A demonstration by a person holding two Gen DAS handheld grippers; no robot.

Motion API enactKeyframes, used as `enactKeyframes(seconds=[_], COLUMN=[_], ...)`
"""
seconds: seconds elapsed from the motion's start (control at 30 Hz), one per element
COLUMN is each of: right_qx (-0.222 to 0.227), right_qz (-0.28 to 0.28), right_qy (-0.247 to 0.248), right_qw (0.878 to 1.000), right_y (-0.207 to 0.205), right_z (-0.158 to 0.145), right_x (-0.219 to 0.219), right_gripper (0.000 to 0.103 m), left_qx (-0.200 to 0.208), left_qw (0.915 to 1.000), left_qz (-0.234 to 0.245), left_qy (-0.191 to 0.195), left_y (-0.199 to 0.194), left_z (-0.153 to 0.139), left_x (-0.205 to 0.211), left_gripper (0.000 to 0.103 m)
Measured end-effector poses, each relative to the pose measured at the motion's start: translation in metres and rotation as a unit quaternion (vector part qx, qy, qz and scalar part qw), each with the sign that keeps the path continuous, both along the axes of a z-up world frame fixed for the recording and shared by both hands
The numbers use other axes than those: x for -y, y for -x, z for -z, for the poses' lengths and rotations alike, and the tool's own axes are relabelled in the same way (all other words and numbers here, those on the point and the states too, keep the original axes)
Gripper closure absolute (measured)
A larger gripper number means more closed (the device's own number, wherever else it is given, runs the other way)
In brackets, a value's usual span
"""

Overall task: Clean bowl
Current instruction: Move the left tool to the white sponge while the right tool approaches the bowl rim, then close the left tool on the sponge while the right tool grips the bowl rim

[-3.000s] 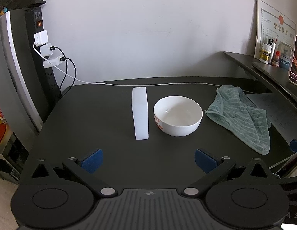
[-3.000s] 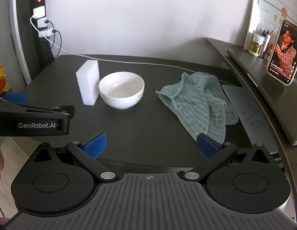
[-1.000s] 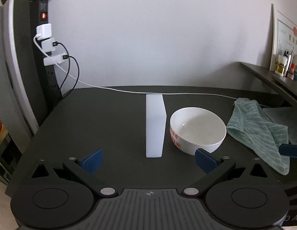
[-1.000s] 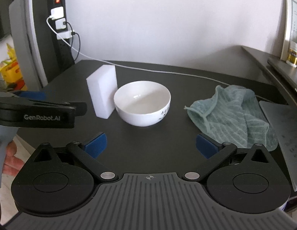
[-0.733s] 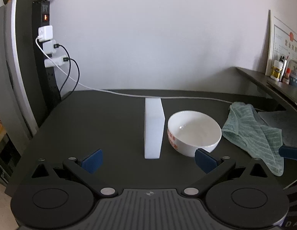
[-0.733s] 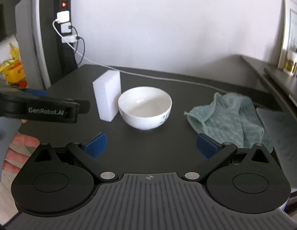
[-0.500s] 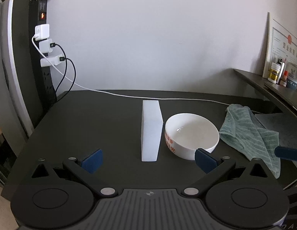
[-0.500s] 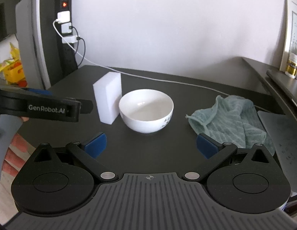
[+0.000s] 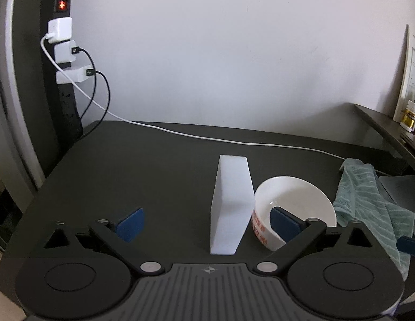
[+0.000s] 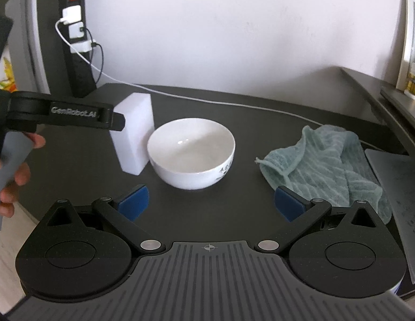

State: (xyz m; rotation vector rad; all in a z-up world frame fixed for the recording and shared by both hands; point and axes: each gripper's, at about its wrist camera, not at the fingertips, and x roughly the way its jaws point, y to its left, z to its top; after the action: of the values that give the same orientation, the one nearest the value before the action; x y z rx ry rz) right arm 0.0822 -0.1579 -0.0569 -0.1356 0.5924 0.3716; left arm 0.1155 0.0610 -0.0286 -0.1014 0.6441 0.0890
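Observation:
A white bowl [image 10: 192,153] stands upright on the dark table, and a white sponge block [image 10: 134,133] stands on end touching its left side. In the left wrist view the sponge [image 9: 231,203] sits between the open jaws, and the bowl [image 9: 295,203] is partly behind the right blue pad. My left gripper [image 9: 207,226] is open and low, close in front of the sponge. My right gripper [image 10: 211,203] is open, just short of the bowl, holding nothing. The left gripper's black body [image 10: 65,115] shows at the left of the right wrist view, held by a hand.
A crumpled green cloth [image 10: 322,160] lies right of the bowl. A white cable [image 9: 207,137] runs across the back of the table [image 9: 127,171] from a power strip [image 9: 64,61] on the left. A raised shelf [image 10: 381,101] borders the right side.
Both grippers have moved forward and lower toward the table. The sponge now stands between the left gripper's jaws, and the bowl looms larger before the right gripper. Both stay open.

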Motion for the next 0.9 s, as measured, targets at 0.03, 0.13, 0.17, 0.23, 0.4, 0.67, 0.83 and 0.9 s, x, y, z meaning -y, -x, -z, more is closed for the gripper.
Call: enactKeyframes(seconds=[0.03, 0.13, 0.17, 0.23, 0.4, 0.67, 0.83, 0.9], right_qx=[-0.003, -0.015, -0.018, -0.024, -0.04, -0.052, -0.086, -0.101], right_qz=[-0.001, -0.002, -0.003, -0.004, 0.006, 0.043, 0.037, 0.046], right_qy=[-0.001, -0.004, -0.004, -0.005, -0.018, -0.057, -0.041, -0.034], right_qw=[1.0, 1.0, 1.0, 1.0, 0.999, 0.996, 0.995, 0.993], right_y=[-0.003, -0.013, -0.015, -0.02, -0.031, -0.075, -0.113, -0.124], right_z=[0.002, 0.006, 0.007, 0.01, 0.012, 0.001, 0.012, 0.019], right_x=[0.0, 0.0, 0.0, 0.001, 0.004, 0.011, -0.002, -0.008], right_gripper=[0.003, 0.007, 0.008, 0.011, 0.033, 0.062, 0.061, 0.061], left_qx=[-0.006, -0.023, -0.026, -0.029, -0.034, -0.036, -0.031, -0.027], left_qw=[1.0, 0.9997, 0.9996, 0.9995, 0.9991, 0.9986, 0.9984, 0.9985], left_qz=[0.005, 0.01, 0.011, 0.013, 0.025, 0.036, 0.04, 0.042], left_qy=[-0.001, 0.0, 0.001, 0.004, 0.002, -0.015, -0.026, -0.023], left_y=[-0.007, -0.021, -0.025, -0.031, -0.04, -0.028, -0.021, -0.022], left_z=[0.003, 0.012, 0.014, 0.017, 0.023, 0.021, 0.022, 0.022], left_x=[0.001, 0.003, 0.003, 0.002, 0.002, 0.003, 0.003, 0.003], left_gripper=[0.02, 0.034, 0.036, 0.039, 0.074, 0.074, 0.074, 0.074])
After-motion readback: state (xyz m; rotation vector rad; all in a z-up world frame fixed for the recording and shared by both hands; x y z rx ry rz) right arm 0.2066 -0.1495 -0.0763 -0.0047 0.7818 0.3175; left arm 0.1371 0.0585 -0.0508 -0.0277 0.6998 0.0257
